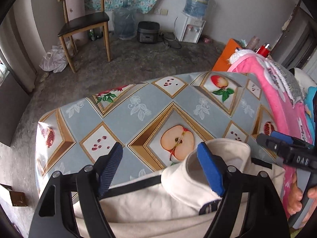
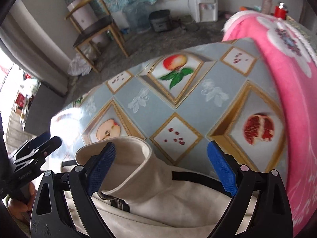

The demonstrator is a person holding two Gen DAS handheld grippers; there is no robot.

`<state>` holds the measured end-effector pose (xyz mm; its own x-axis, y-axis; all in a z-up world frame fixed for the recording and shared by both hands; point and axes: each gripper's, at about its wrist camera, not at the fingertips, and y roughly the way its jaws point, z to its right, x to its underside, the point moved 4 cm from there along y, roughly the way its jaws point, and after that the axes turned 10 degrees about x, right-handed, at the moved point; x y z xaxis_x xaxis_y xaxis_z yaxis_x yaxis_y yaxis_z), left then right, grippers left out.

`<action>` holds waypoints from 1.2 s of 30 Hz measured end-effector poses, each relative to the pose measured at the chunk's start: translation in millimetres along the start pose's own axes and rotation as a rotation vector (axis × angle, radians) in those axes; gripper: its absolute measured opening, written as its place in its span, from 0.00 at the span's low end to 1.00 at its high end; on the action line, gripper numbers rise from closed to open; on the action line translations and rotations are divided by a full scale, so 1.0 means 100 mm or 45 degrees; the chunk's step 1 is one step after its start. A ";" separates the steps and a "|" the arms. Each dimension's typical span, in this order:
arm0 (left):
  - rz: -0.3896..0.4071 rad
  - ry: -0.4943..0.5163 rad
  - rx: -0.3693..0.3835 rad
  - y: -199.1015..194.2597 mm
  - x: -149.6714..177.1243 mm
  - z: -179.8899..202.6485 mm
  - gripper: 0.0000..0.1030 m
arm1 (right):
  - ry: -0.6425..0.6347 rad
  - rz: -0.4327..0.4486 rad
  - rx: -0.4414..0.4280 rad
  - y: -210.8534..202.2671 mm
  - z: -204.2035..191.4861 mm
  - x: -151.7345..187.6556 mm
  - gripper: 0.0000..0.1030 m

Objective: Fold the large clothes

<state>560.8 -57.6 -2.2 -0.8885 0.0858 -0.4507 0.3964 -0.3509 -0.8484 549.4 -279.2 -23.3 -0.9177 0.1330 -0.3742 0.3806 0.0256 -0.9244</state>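
Garment: I see a cream garment (image 1: 150,202) lying at the near edge of the desk (image 1: 138,107), with a dark band along its far edge. Its long axis appears to run left to right along that near edge, though much of it is cut off below the frame.
Collar: a stand-up cream collar (image 1: 223,154) rises from the garment, its opening facing up and away from me toward the desk's far side; a small dark label sits at its base.
Left tongs: the left tongs (image 1: 160,166) stand wide open with nothing gripped. From my left wrist view the right-hand blue pad (image 1: 210,170) lies against the collar; the other pad hangs over bare desk.
Right tongs: the right tongs (image 2: 164,168) are also spread wide and hold nothing. Their left-hand pad (image 2: 103,164) sits at the collar, the other clear of the cloth.
Desk: covered in a grey-blue oilcloth printed with gold-framed apples and pomegranates; a pink blanket (image 1: 277,99) lies along its right side.
Room: a grey floor (image 1: 138,59), a wooden chair (image 1: 85,23), water jugs (image 1: 123,21), a white water dispenser (image 1: 189,27) and a dark cooker (image 1: 148,31) by the far wall.
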 end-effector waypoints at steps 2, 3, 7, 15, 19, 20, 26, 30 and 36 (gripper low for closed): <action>-0.051 0.006 -0.017 0.15 -0.02 0.01 0.74 | -0.028 -0.038 0.016 0.11 -0.04 -0.03 0.87; -0.089 0.018 -0.027 0.24 -0.01 0.03 0.74 | -0.035 -0.047 0.021 0.15 -0.06 -0.04 0.87; -0.172 0.060 -0.001 0.41 0.11 0.12 0.74 | -0.064 -0.095 0.007 0.25 -0.07 0.02 0.87; -0.226 0.267 -0.162 0.58 0.33 0.23 0.70 | -0.166 -0.217 0.047 0.40 -0.06 0.24 0.69; -0.245 0.383 -0.186 0.48 0.49 0.27 0.51 | -0.165 -0.213 0.015 0.24 0.04 0.37 0.52; -0.243 0.410 -0.183 0.42 0.53 0.29 0.42 | -0.174 -0.201 0.012 0.18 0.05 0.41 0.43; -0.156 0.494 -0.101 -0.01 0.81 0.40 0.07 | -0.237 -0.081 -0.044 -0.26 0.01 0.74 0.07; -0.082 0.582 -0.075 -0.30 1.05 0.50 0.06 | -0.276 0.021 -0.092 -0.61 -0.01 1.06 0.06; -0.043 0.663 -0.031 -0.52 1.52 0.62 0.08 | -0.333 0.133 -0.085 -0.77 -0.07 1.53 0.06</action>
<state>390.7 -84.2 -9.4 -0.6709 0.5512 -0.4961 0.3803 -0.3185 -0.8683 380.6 -254.1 -8.4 -0.8677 -0.1217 -0.4819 0.4736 0.0915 -0.8760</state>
